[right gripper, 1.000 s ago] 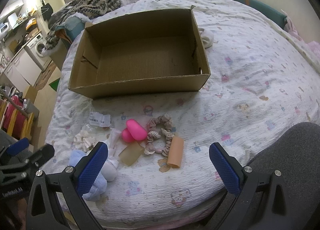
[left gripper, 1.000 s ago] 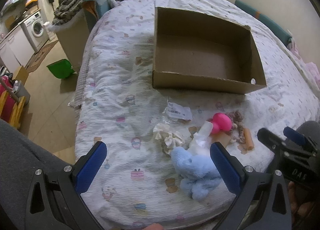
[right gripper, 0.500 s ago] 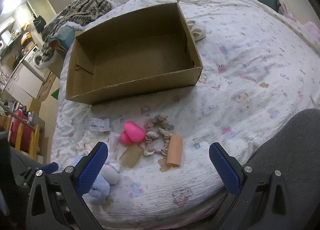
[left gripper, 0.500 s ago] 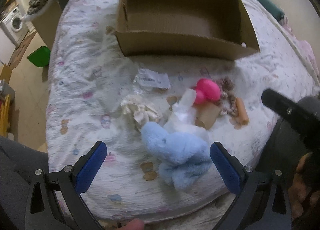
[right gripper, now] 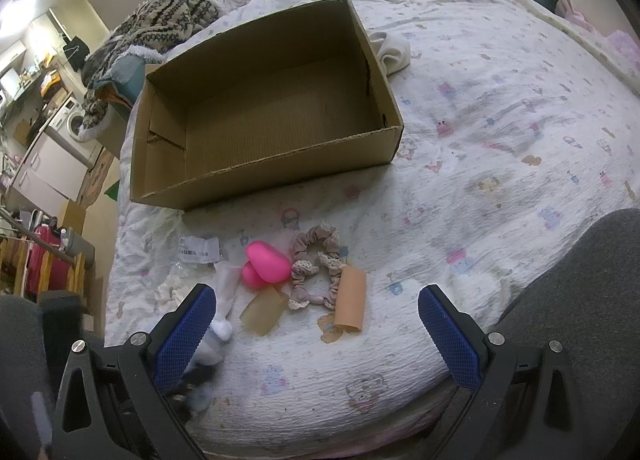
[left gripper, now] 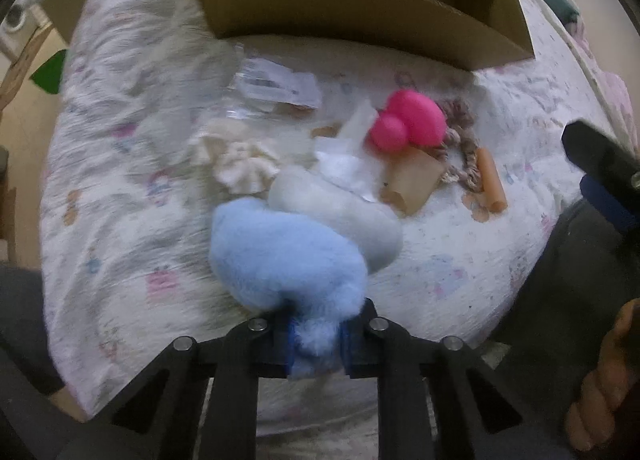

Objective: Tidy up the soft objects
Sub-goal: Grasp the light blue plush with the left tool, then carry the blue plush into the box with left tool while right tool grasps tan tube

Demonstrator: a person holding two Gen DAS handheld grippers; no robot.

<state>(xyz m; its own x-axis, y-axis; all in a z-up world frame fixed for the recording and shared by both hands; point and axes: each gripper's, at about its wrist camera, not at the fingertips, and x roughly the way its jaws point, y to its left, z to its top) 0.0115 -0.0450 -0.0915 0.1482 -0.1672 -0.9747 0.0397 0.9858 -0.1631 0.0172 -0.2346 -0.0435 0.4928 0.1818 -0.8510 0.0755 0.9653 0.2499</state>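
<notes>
My left gripper (left gripper: 316,340) is shut on the near end of a blue and white plush toy (left gripper: 288,248) lying on the bed at its near edge. Beyond it lie a cream scrunchie (left gripper: 244,164), a pink heart-shaped soft toy (left gripper: 412,124), a tan sponge (left gripper: 416,180), a pinkish scrunchie (right gripper: 316,268) and an orange roll (right gripper: 350,298). An open, empty cardboard box (right gripper: 264,112) stands further back. My right gripper (right gripper: 316,328) is open and empty, above the bed's near edge, with the orange roll and pinkish scrunchie just ahead between its fingers.
A clear plastic bag with a white label (left gripper: 276,88) lies by the box. A white cloth (right gripper: 394,50) lies behind the box's right corner. A pile of knitted clothes (right gripper: 160,24) sits at the bed's far left. The floor drops off left of the bed.
My left gripper moved forward and down to the plush toy and closed on its near end. The right gripper stayed open and shifted only slightly.
</notes>
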